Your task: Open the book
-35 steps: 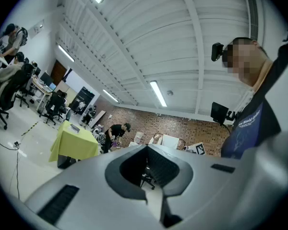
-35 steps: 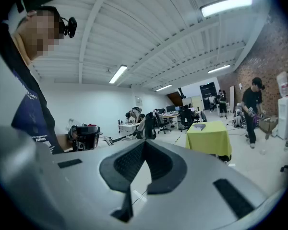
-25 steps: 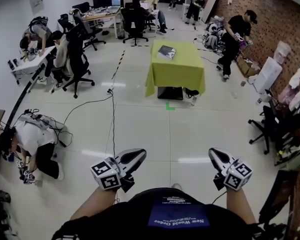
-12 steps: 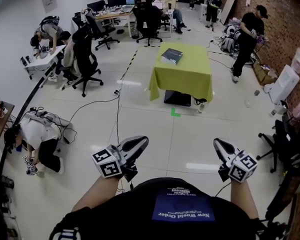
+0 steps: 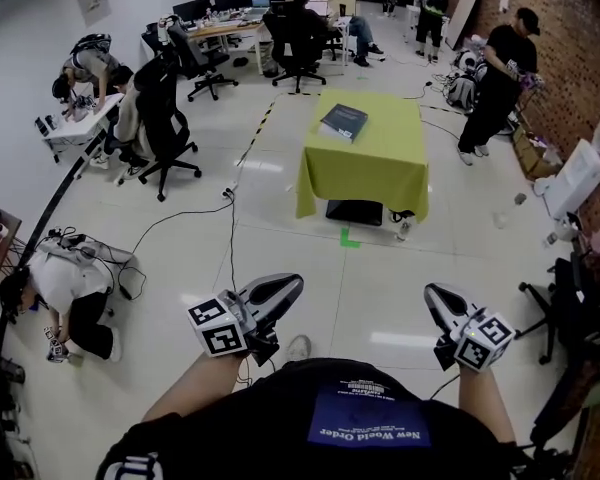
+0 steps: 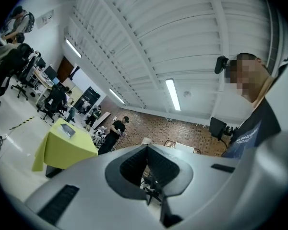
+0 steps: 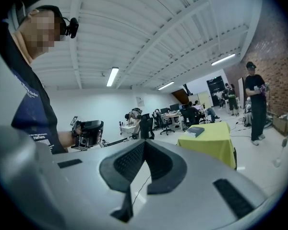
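A dark closed book [image 5: 343,122] lies at the far left part of a table under a yellow-green cloth [image 5: 365,163], well ahead across the floor. Both grippers are held out in front of my body, far short of the table. My left gripper [image 5: 292,287] is shut with nothing in it, and my right gripper [image 5: 433,296] is shut and empty too. The left gripper view shows its jaws [image 6: 146,148] closed, with the book [image 6: 67,130] small at the left. In the right gripper view, the book [image 7: 196,132] lies on the table [image 7: 209,145] beyond the closed jaws [image 7: 144,145].
A cable [image 5: 230,238] runs along the white floor to my left, where a person [image 5: 65,283] crouches. Black office chairs [image 5: 165,123] and desks stand at the back left. A person [image 5: 495,78] stands by the brick wall to the right of the table. Green tape [image 5: 348,238] marks the floor before the table.
The table and book have drawn nearer and sit lower in the head view as I walk toward them. Both grippers keep their places in front of me, still shut.
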